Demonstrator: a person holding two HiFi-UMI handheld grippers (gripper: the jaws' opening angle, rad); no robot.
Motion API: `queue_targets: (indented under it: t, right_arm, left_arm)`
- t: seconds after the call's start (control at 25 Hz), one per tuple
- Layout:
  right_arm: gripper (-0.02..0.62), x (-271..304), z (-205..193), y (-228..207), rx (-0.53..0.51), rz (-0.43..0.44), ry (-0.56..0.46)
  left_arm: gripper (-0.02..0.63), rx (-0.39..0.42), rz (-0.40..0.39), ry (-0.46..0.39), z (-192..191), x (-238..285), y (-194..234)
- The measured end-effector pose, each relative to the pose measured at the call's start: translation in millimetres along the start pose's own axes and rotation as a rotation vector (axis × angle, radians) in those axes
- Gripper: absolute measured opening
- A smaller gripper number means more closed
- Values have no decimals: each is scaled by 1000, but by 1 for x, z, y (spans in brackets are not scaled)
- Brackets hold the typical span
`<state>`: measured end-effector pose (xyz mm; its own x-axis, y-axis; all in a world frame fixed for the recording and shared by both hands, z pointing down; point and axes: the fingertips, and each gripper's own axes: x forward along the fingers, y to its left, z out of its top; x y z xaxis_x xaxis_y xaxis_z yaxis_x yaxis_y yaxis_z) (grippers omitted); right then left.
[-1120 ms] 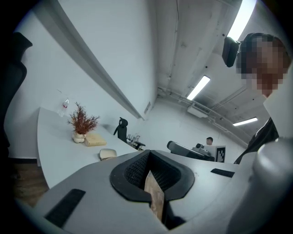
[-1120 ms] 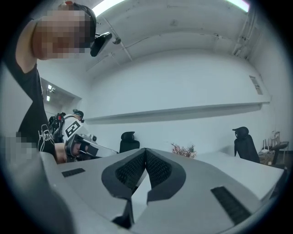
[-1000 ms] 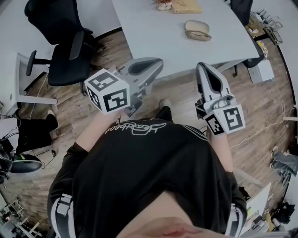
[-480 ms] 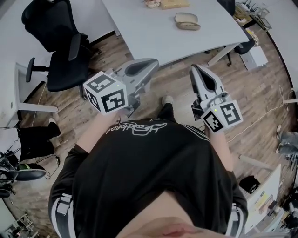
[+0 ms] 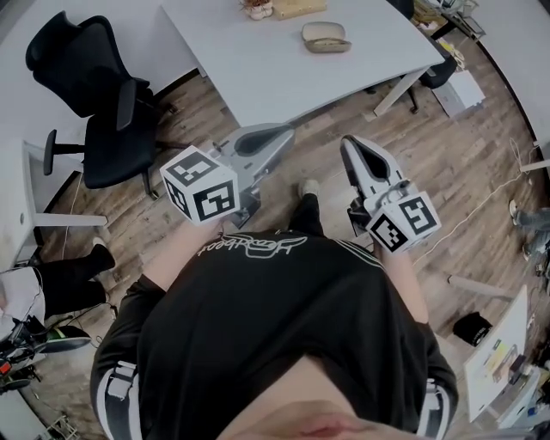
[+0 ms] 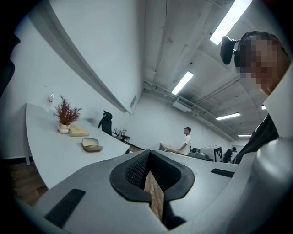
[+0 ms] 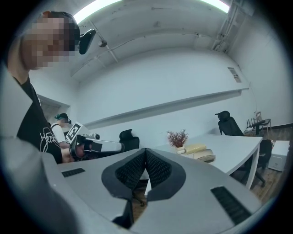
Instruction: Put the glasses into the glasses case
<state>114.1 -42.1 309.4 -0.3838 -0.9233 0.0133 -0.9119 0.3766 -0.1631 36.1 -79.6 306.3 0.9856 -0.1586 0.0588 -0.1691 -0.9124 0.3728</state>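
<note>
The beige glasses case (image 5: 325, 37) lies on the white table (image 5: 284, 69), far ahead of both grippers; it also shows small in the left gripper view (image 6: 92, 145) and the right gripper view (image 7: 204, 155). I cannot make out the glasses. My left gripper (image 5: 284, 131) and right gripper (image 5: 346, 142) hang level over the wooden floor, close to my body and short of the table's near edge. Both are shut with nothing between the pads: the left gripper's (image 6: 149, 153) tips meet, and so do the right gripper's (image 7: 145, 151).
A potted red plant (image 5: 256, 9) and a yellow block (image 5: 299, 9) stand behind the case. A black office chair (image 5: 103, 112) is at the left of the table, and table legs (image 5: 394, 93) at the right. A person (image 6: 185, 139) stands far off.
In the head view the table and case have slid up and left and shrunk, so more floor lies between them and me. Both grippers stay shut in front of my body.
</note>
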Motion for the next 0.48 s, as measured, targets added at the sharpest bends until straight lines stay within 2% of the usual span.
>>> queue_targets:
  t: [0.24,0.48]
  right_arm:
    - [9,4,-15,2,13,22,36]
    - [9,7,-20,5,-31,41,79]
  left_arm:
    - [6,-17,-7,29,-13,6,2]
    - [6,-23,-18,30,-12,11,2]
